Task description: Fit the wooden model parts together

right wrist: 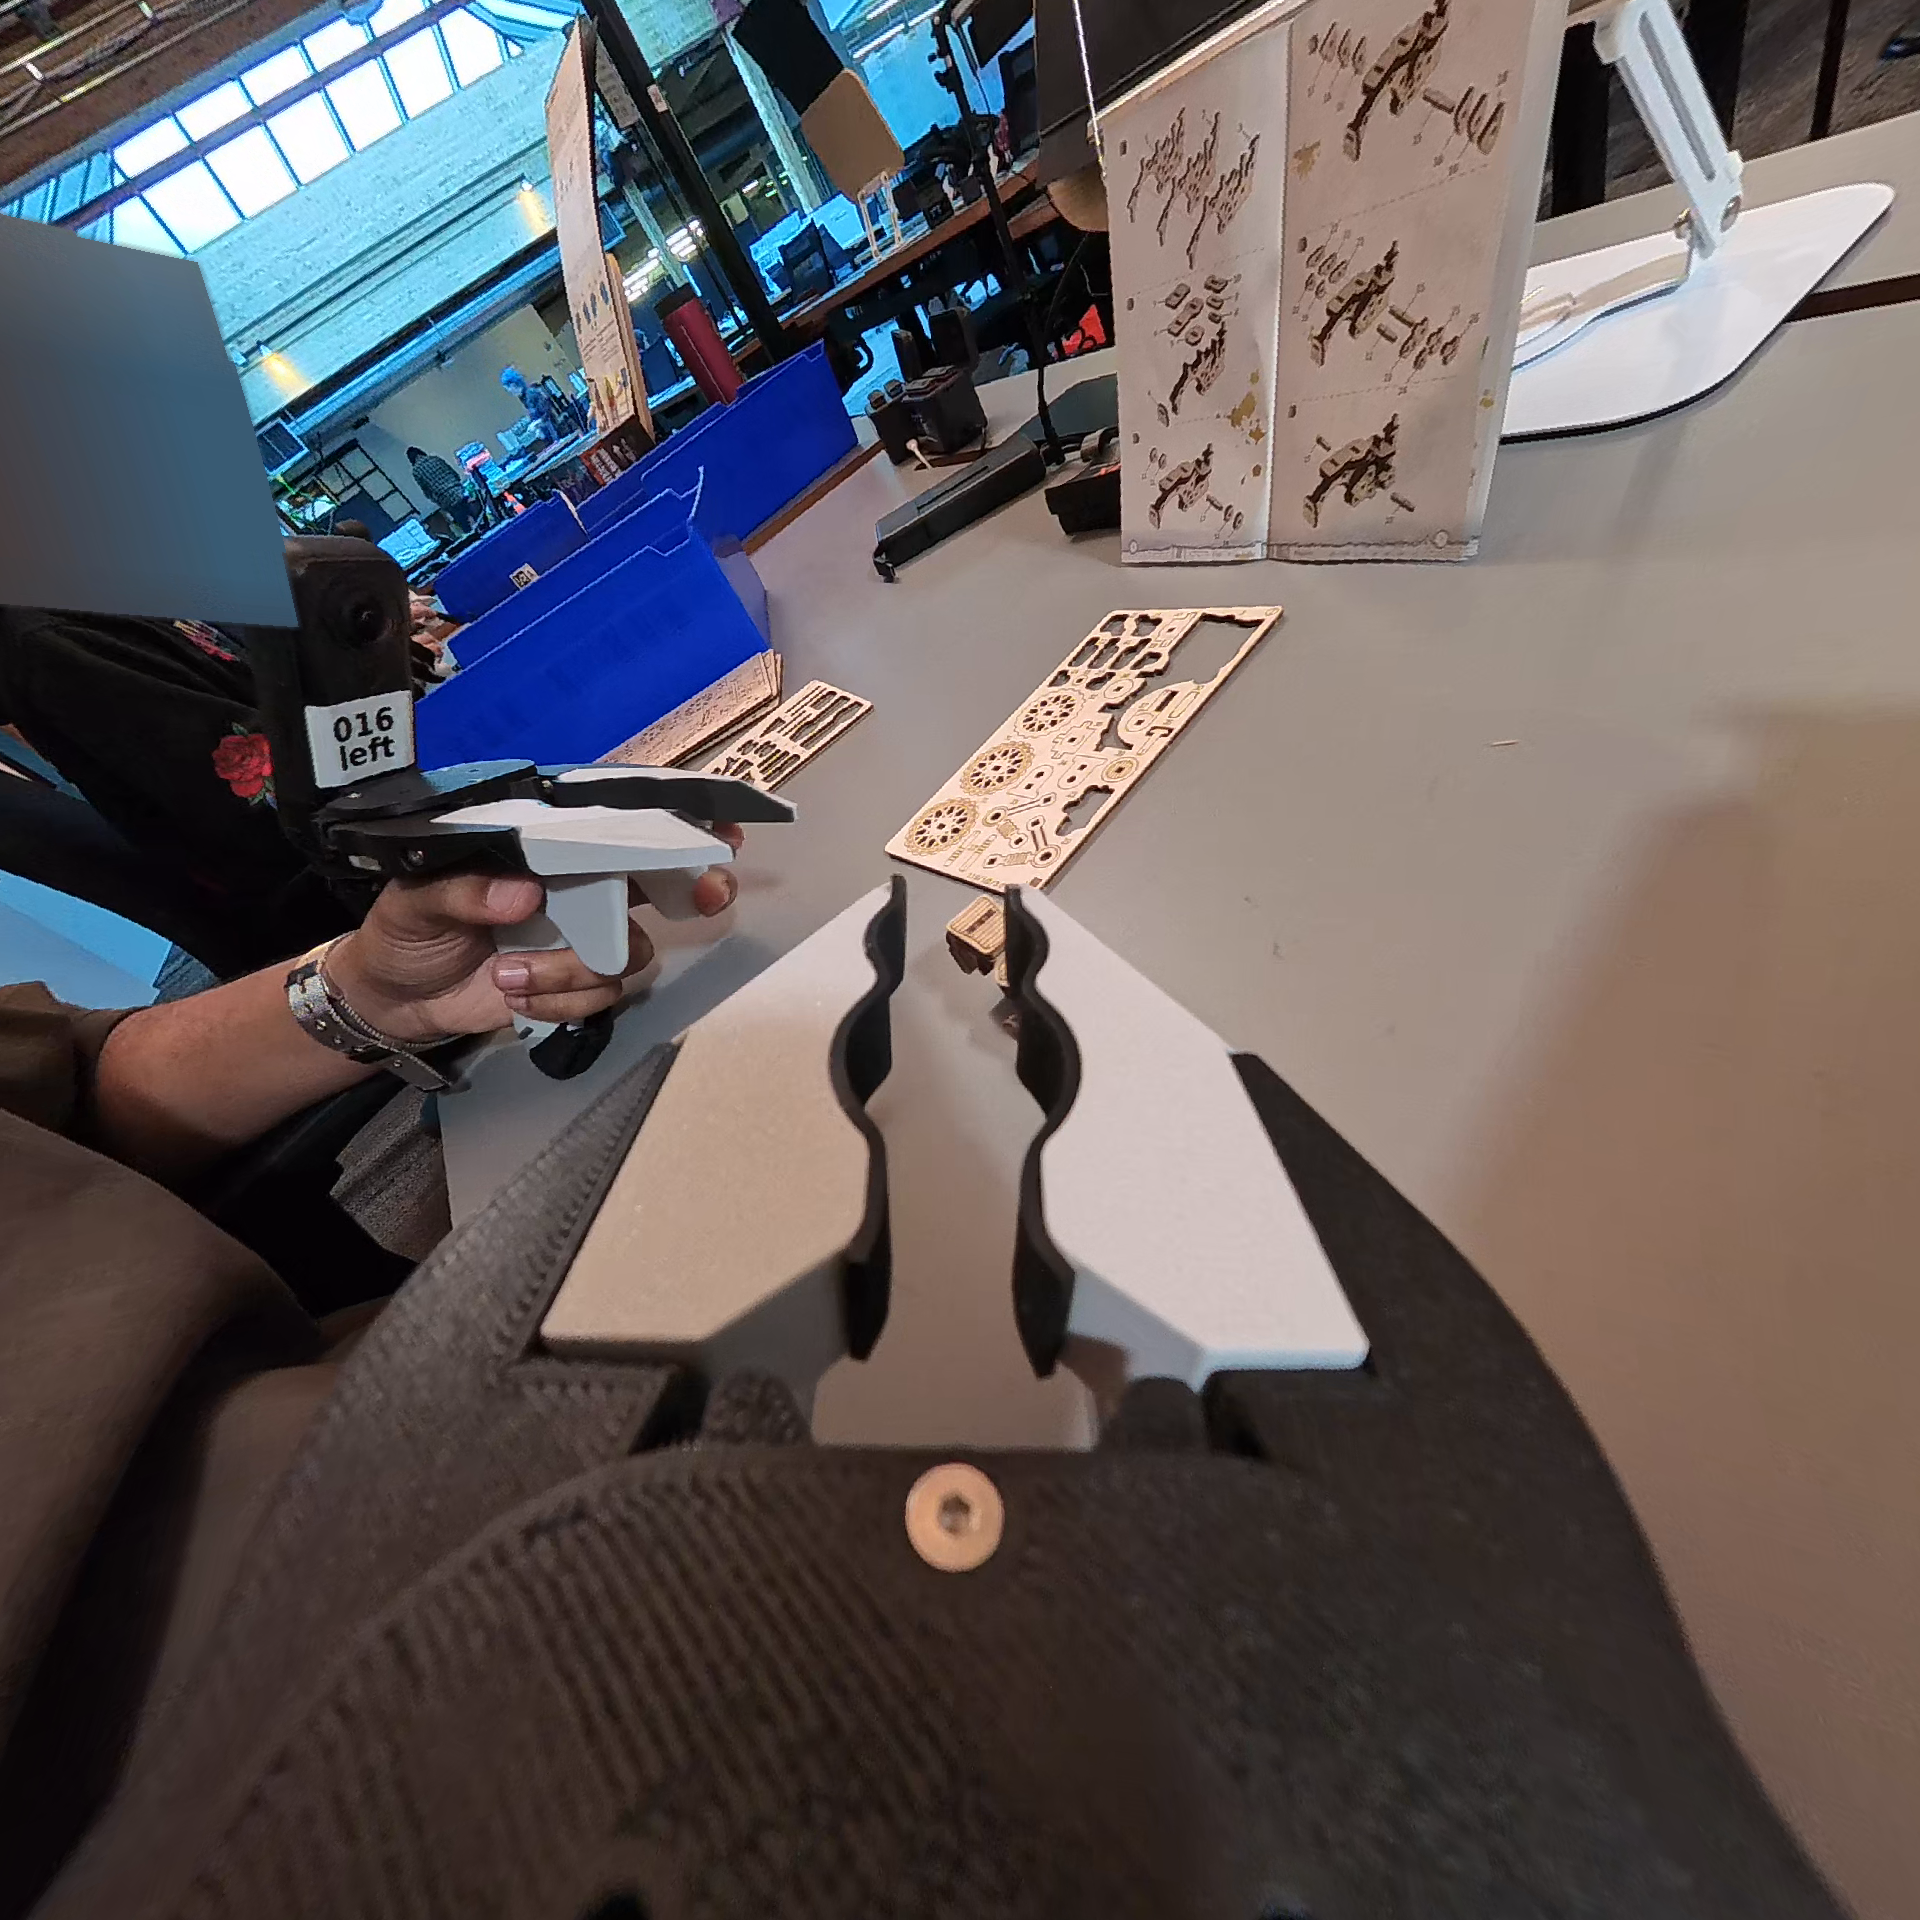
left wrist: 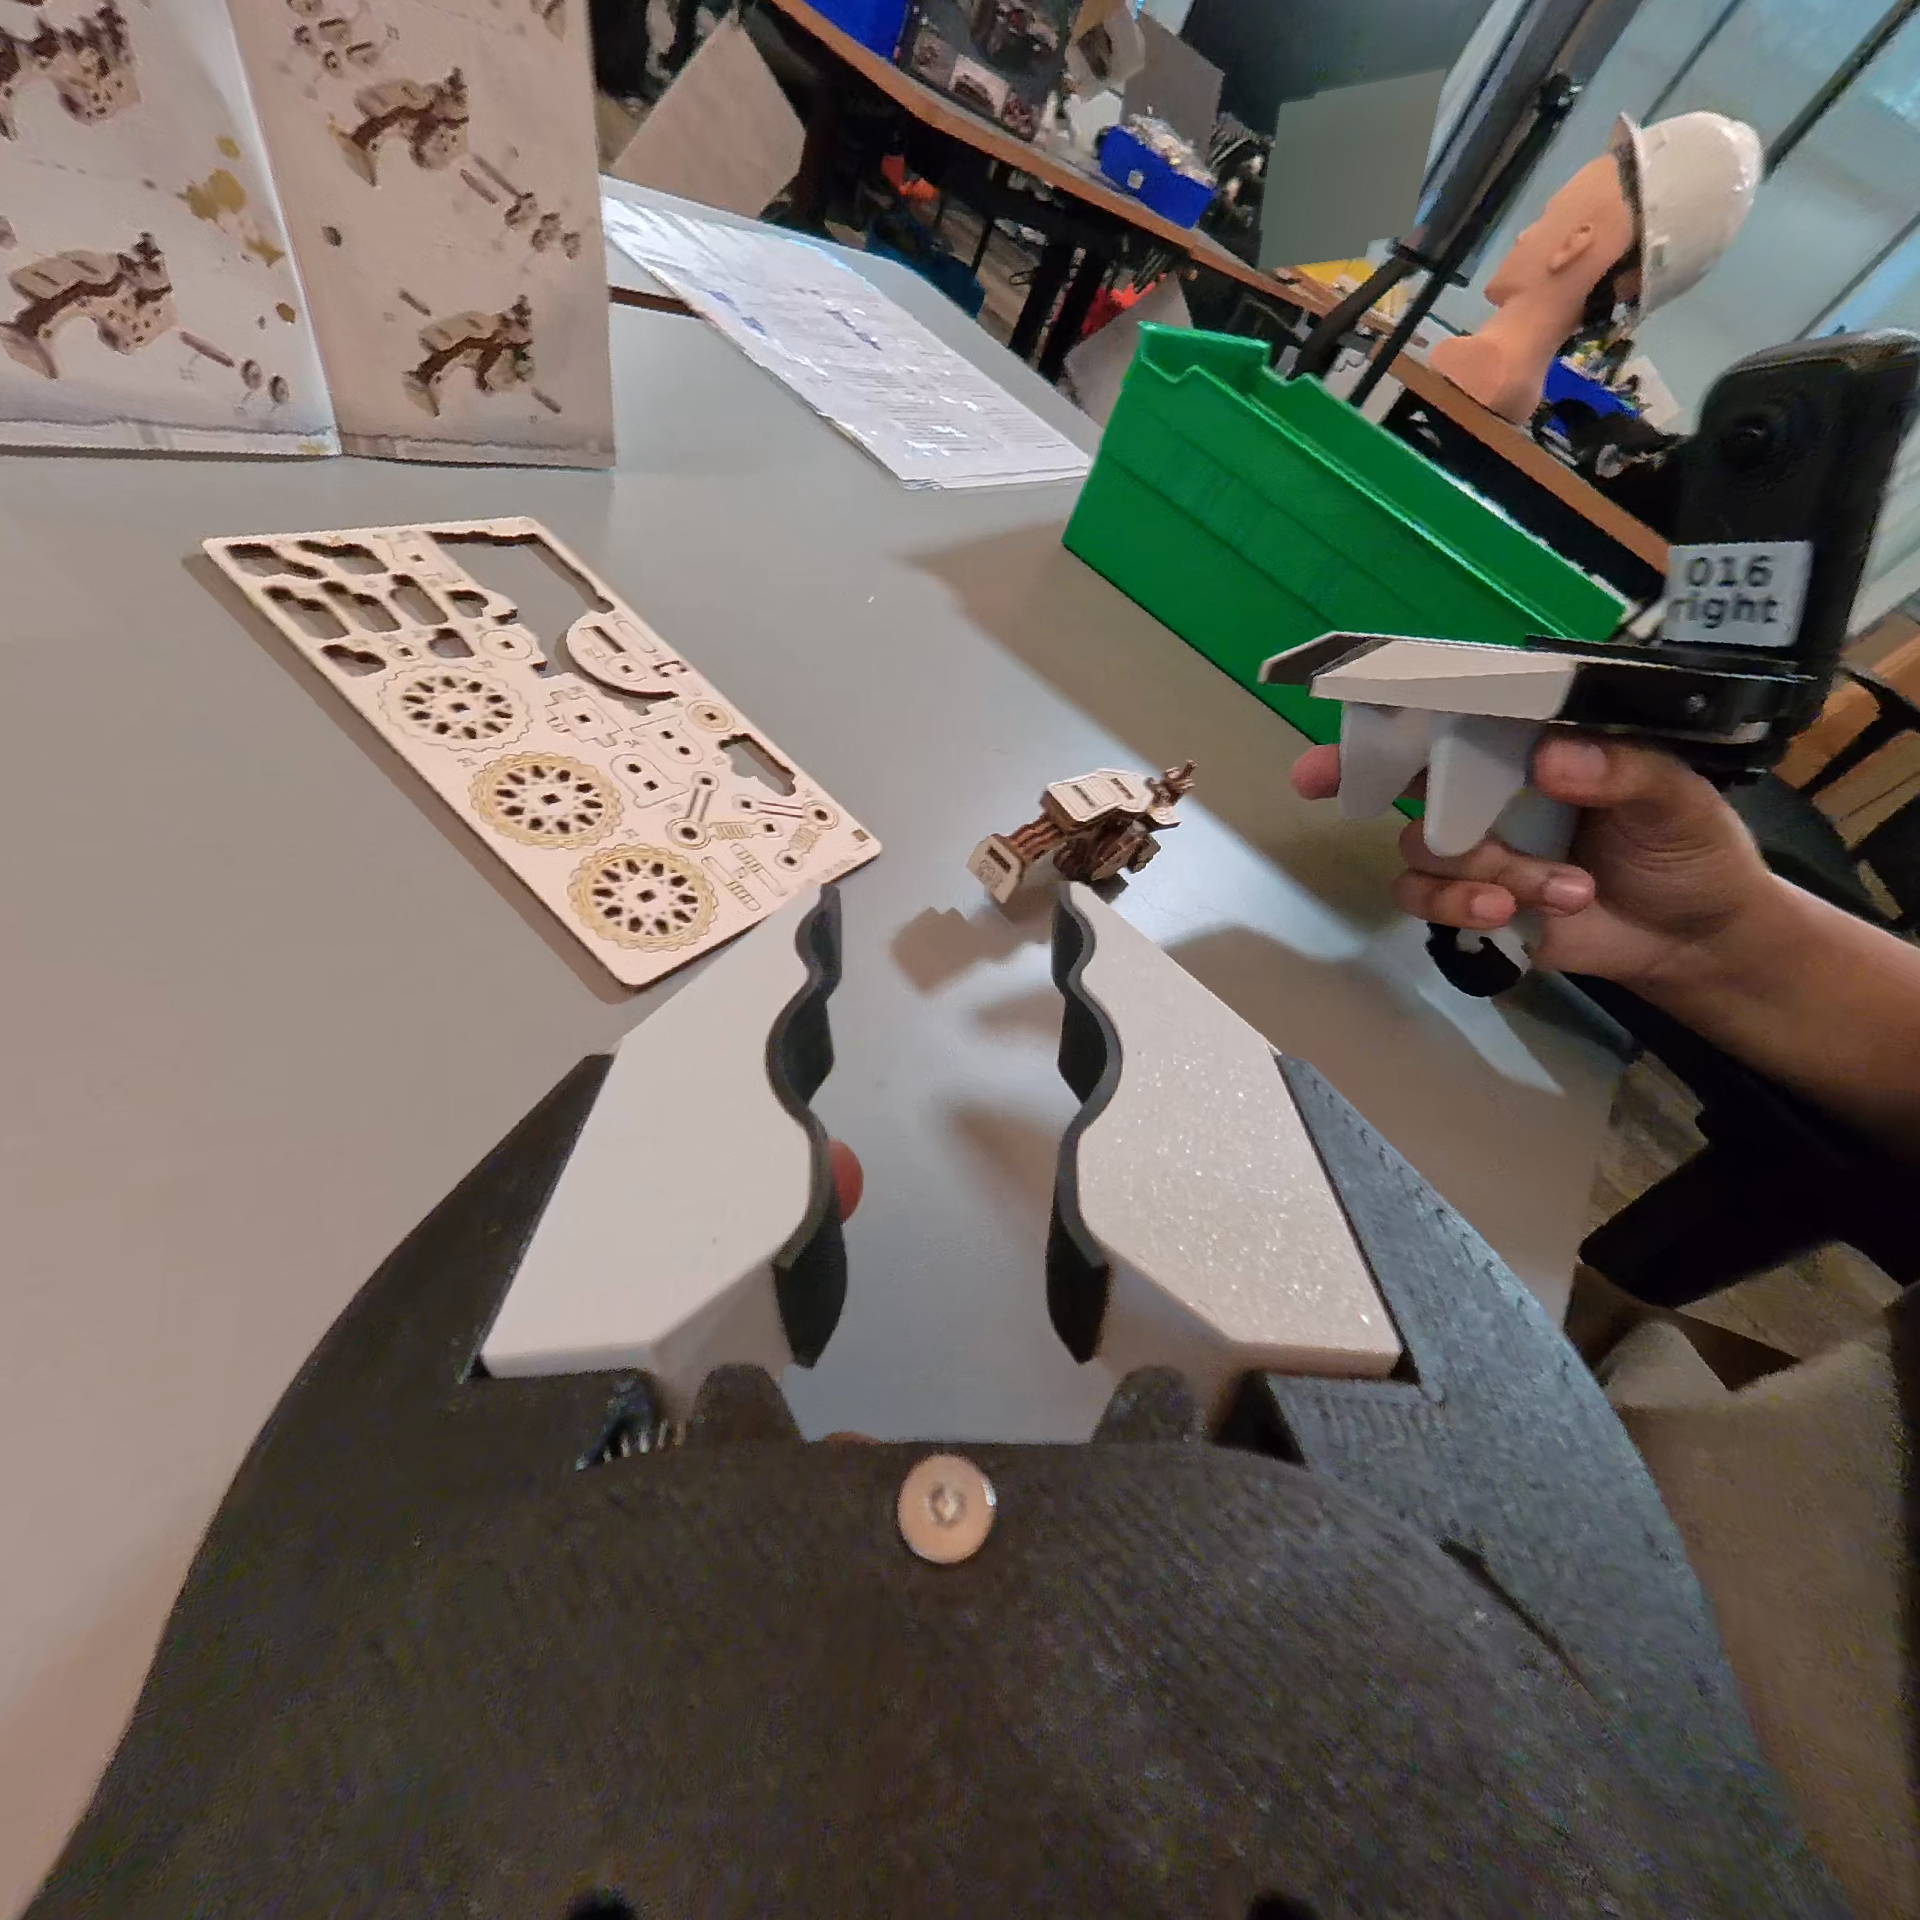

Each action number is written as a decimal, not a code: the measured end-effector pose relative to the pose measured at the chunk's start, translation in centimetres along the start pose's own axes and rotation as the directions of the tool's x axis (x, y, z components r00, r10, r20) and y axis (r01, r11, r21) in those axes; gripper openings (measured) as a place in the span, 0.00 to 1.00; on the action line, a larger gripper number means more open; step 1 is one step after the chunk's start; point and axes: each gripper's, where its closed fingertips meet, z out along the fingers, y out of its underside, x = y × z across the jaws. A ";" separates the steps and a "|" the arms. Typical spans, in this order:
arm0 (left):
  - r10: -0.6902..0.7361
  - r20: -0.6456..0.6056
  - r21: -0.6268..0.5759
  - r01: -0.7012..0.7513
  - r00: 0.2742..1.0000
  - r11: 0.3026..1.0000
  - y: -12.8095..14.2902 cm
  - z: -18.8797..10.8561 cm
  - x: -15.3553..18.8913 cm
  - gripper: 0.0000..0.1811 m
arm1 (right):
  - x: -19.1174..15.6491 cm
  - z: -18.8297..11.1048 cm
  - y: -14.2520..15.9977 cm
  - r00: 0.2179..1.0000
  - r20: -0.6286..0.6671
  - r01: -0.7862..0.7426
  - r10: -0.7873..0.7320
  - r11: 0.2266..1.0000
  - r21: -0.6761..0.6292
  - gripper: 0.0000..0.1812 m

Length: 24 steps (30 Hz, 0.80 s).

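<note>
Nearby, both grippers (left gripper (left wrist: 940, 914), right gripper (right wrist: 951, 899)) gape empty around model (left wrist: 1081, 836).

A: How many wooden sheets? (right wrist: 1086, 743)
B: 1 large one, 1 smaller (right wrist: 795, 732), more stacked beside; count unclear.
A: Grippers?
B: 2: left (left wrist: 940, 914), right (right wrist: 954, 899).
A: Assembled models (left wrist: 1081, 831)?
B: 1.
A: Bins?
B: 1 green (left wrist: 1299, 520); several blue (right wrist: 623, 634).

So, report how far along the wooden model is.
Done: a partly built model stands on the table, and the parts sheet has empty cut-outs at its far end. In hand: nothing; left gripper and right gripper are both open and empty. Left: the wheels and smaller pieces still sit in the sheet.
</note>
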 end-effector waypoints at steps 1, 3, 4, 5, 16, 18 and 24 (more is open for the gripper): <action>0.000 0.027 -0.008 0.000 1.000 1.000 0.0 0.0 -0.5 0.22 | 0.1 0.0 -0.1 1.000 -0.002 -0.001 0.001 1.000 0.002 0.09; 0.026 0.103 -0.016 -0.025 0.994 1.000 -0.3 0.0 -1.9 0.29 | 0.3 -0.1 -0.2 1.000 -0.010 -0.003 0.003 1.000 0.006 0.09; 0.048 0.158 -0.017 -0.046 0.986 0.999 -0.6 0.0 -2.9 0.30 | 0.4 -0.1 -0.2 1.000 -0.015 -0.004 0.004 1.000 0.008 0.09; 0.075 0.214 -0.023 -0.072 0.974 0.997 -1.0 -0.1 -3.9 0.32 | 0.5 -0.2 -0.2 1.000 -0.018 -0.005 0.005 1.000 0.010 0.09; 0.185 0.448 -0.259 -0.071 0.875 0.963 -4.8 6.1 -11.8 0.47 | 0.3 -0.7 -0.8 0.999 -0.019 0.046 -0.046 0.999 0.018 0.09; 0.186 0.468 -0.313 -0.035 0.864 0.949 -4.6 7.9 -12.8 0.50 | 0.2 -0.9 -1.1 0.999 -0.007 0.036 -0.036 0.999 0.028 0.09; 0.332 0.569 -0.427 -0.075 0.752 0.901 -4.0 9.5 -16.0 0.47 | 0.3 -2.0 -1.8 1.000 0.012 -0.007 0.006 0.998 0.063 0.09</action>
